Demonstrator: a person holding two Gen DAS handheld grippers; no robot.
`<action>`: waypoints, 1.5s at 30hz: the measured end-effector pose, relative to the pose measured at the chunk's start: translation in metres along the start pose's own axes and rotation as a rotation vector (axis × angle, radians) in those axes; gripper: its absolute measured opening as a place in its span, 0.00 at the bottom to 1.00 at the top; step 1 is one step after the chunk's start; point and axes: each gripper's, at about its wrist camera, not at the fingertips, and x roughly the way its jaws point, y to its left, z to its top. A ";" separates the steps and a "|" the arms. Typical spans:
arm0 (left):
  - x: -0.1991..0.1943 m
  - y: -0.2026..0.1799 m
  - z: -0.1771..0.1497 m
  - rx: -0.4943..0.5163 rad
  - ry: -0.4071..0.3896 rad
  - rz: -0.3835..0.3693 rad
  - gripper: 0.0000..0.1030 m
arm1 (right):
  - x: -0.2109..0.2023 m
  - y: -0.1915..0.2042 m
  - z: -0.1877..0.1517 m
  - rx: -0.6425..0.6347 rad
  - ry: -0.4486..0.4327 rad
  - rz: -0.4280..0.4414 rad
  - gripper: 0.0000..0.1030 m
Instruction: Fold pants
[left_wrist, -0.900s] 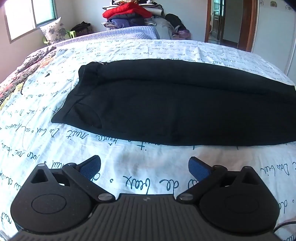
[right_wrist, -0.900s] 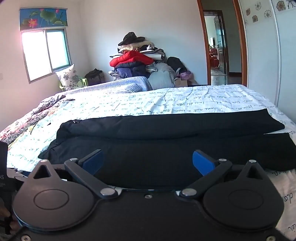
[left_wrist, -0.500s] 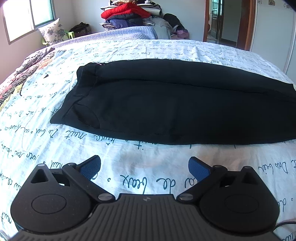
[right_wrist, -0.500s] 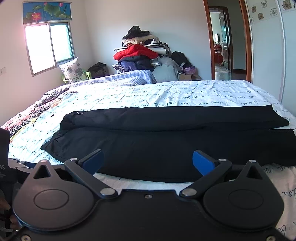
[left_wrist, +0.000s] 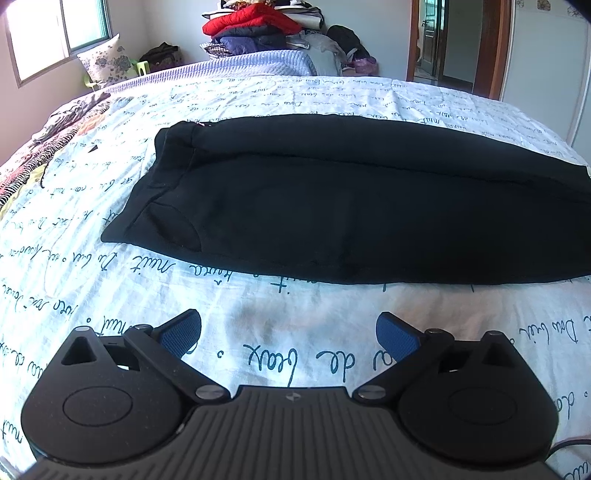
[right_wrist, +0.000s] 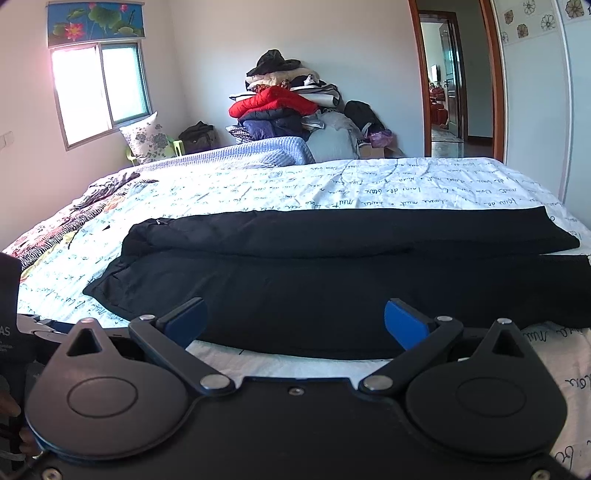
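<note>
Black pants lie flat across the bed, folded lengthwise, waistband at the left and legs running off to the right. They also show in the right wrist view, where the upper leg's hem ends at the right. My left gripper is open and empty, above the sheet just in front of the pants' near edge. My right gripper is open and empty, in front of the pants' near edge.
The bed has a white sheet with handwriting print. A striped blanket lies at the left edge. A pile of clothes and a pillow sit beyond the bed. A doorway is at the back right.
Both grippers have drawn back and risen slightly, so the pants sit a little farther off. The pants have not moved. Both grippers stay open.
</note>
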 end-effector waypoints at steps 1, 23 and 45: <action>0.001 0.000 0.000 -0.001 0.001 -0.001 0.99 | 0.001 -0.001 0.000 -0.004 0.002 -0.003 1.00; 0.021 0.070 0.110 0.027 -0.146 0.038 0.99 | 0.040 -0.007 0.126 -0.201 -0.091 0.115 1.00; 0.199 0.235 0.237 -0.258 0.076 -0.403 0.97 | 0.186 -0.048 0.209 -0.090 0.129 0.185 1.00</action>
